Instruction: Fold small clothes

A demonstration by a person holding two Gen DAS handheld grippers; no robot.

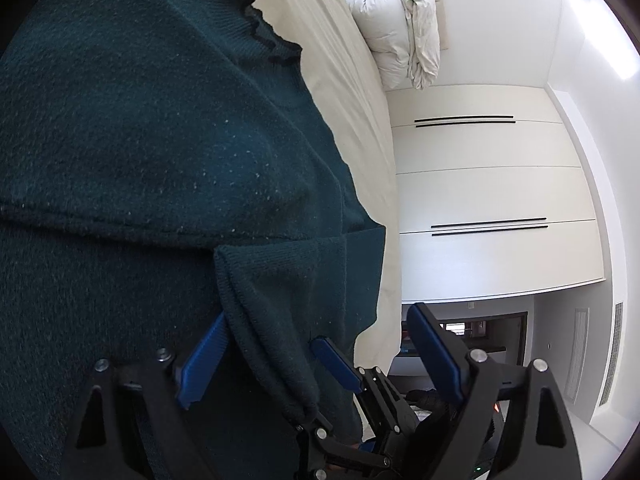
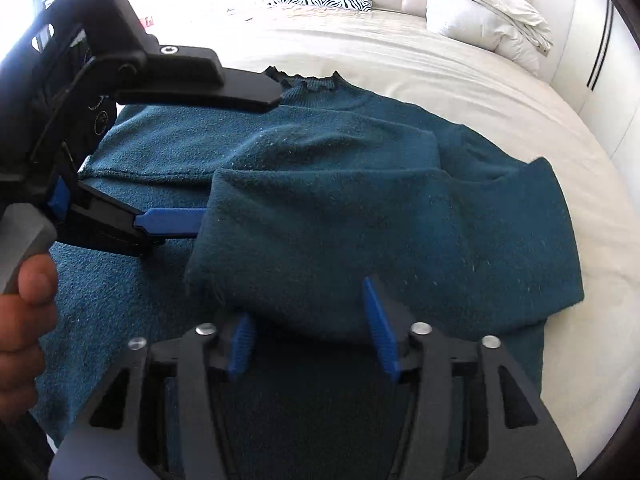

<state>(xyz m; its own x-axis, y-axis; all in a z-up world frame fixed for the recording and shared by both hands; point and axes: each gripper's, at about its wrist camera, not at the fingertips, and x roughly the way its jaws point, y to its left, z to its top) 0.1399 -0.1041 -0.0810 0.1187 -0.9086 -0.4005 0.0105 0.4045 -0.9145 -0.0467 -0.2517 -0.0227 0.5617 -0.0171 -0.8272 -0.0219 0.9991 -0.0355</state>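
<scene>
The bed (image 2: 460,64) carries the teal sweater (image 2: 360,208) flat beneath both my tools. Its sleeve (image 2: 320,240) lies crossed over the body, ahead of my right gripper (image 2: 312,344), whose jaws stand apart, gripping nothing. My left gripper (image 2: 224,160) stands wide around the cuff (image 1: 256,280), unclamped, likely to square it.

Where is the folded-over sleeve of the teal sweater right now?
In the right wrist view, the sleeve lies across the middle of the teal sweater on the white bed, its cuff end beside the left hand-held gripper.
</scene>
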